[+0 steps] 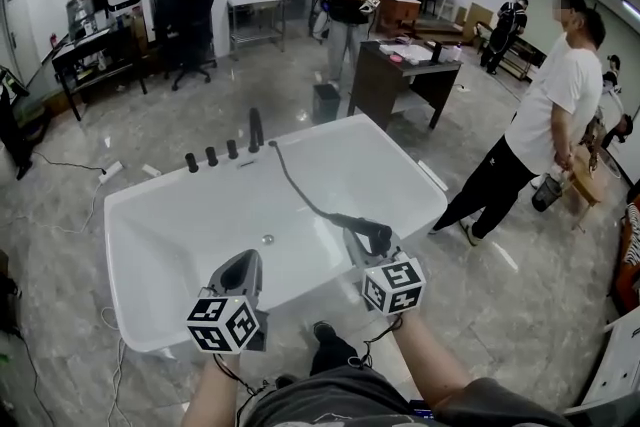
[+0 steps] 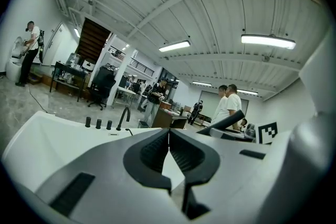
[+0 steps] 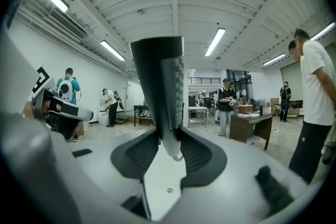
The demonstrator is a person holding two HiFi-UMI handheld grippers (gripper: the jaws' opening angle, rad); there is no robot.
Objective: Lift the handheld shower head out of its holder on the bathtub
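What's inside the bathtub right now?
Its drain and the black hose crossing the bathtub show; the left hand-held gripper and right hand-held gripper cover part of the near wall.

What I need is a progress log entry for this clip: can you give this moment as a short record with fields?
setting: white bathtub in an open workshop, with people standing around
shower head: black, upright between the right gripper's jaws, near the tub's near rim
hose: runs from the shower head back to the deck beside the faucet
right gripper: shut on shower head
left gripper: jaws together, nothing held
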